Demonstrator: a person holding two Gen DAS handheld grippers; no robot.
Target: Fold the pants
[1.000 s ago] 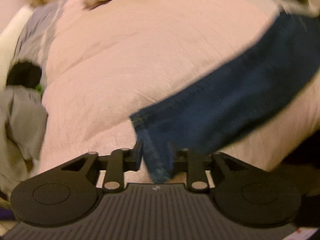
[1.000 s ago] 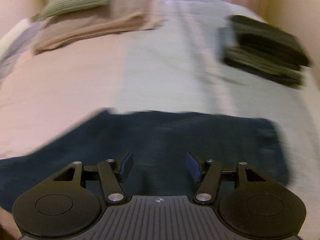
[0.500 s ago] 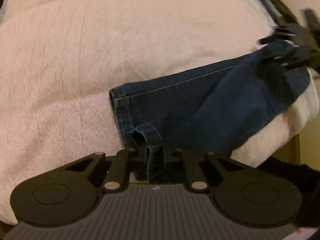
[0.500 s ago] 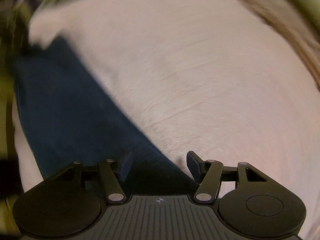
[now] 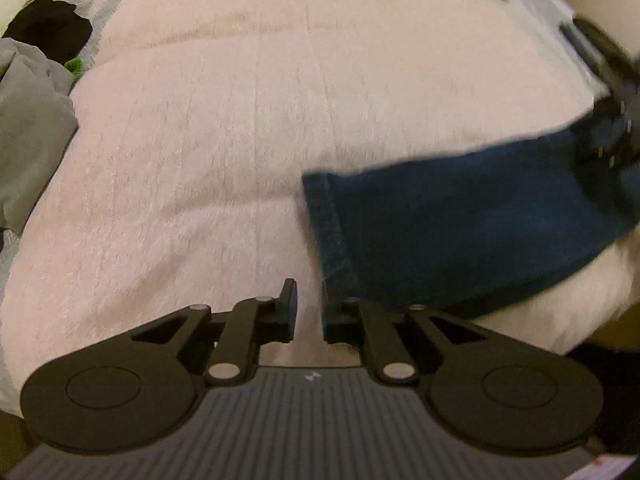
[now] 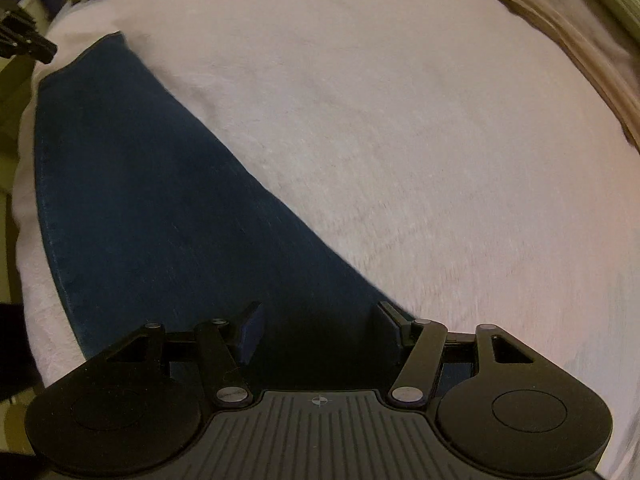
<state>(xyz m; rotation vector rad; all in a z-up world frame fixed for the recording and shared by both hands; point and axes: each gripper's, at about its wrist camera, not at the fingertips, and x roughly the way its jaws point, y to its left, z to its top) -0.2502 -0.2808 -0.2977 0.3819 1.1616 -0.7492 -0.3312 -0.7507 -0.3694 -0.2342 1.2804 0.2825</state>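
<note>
Dark blue jeans (image 5: 460, 232) lie flat on the pink fluffy blanket (image 5: 240, 128), hem end toward my left gripper (image 5: 310, 312). That gripper is open by a narrow gap, and only blanket shows between its fingers. Its right finger sits against the hem's near corner. In the right wrist view the jeans (image 6: 152, 208) run as a long leg from the far left down under my right gripper (image 6: 322, 330). This gripper is wide open just above the denim and holds nothing. Blurred, the right gripper (image 5: 612, 128) also shows at the far end of the leg.
A heap of grey clothes (image 5: 32, 128) and a black garment (image 5: 48, 28) lie at the blanket's left side. Tan folded bedding (image 6: 560, 12) lies along the far right. The bed's edge drops off close beside the jeans (image 6: 24, 184).
My left gripper was shut on the jeans hem; it has let go, and the hem now lies flat on the blanket beside it. The right gripper stayed open over the leg.
</note>
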